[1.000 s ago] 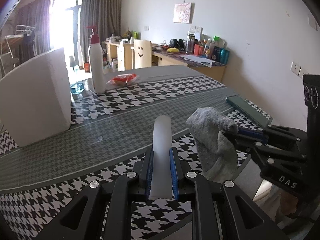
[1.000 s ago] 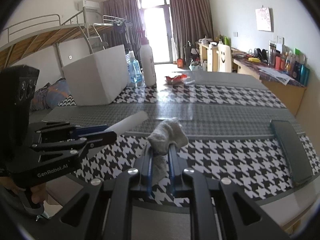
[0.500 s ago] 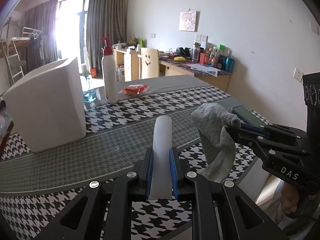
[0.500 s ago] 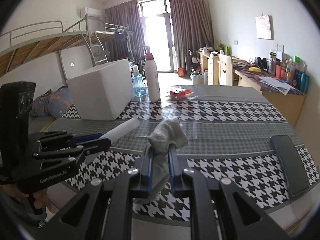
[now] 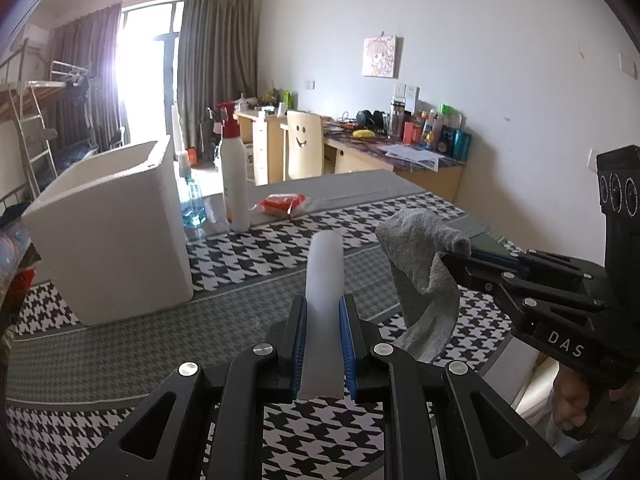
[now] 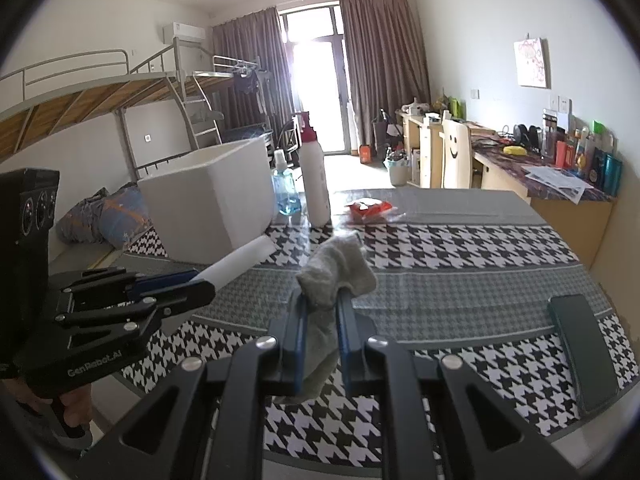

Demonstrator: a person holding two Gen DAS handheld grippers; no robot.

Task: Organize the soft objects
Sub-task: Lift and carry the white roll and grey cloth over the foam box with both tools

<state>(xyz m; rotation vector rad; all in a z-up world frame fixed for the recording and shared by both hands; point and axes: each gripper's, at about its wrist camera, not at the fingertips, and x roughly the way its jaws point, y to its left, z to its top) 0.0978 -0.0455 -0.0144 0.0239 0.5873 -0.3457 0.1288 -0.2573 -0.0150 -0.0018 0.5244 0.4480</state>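
Observation:
My left gripper [image 5: 323, 304] is shut on a white foam strip [image 5: 325, 276] that sticks out forward, held above the table's near edge. It also shows in the right wrist view [image 6: 204, 282] with the strip [image 6: 240, 262]. My right gripper [image 6: 321, 300] is shut on a grey sock [image 6: 336, 270] that bunches above the fingers and hangs below. The sock [image 5: 420, 264] hangs from that gripper [image 5: 448, 258] at the right of the left wrist view. A white open box [image 5: 108, 228] stands on the table at the left; it also shows in the right wrist view [image 6: 208, 204].
A houndstooth-patterned table [image 5: 256, 248] lies ahead. On it stand a white pump bottle [image 5: 234, 184], a blue bottle [image 5: 192, 204], a red packet [image 5: 280, 202] and a dark flat case [image 6: 584, 352] at the right edge. A desk and chair stand behind.
Both grippers have risen and moved back from the table with their objects; the sock now hangs free above the table and the box shows its open top.

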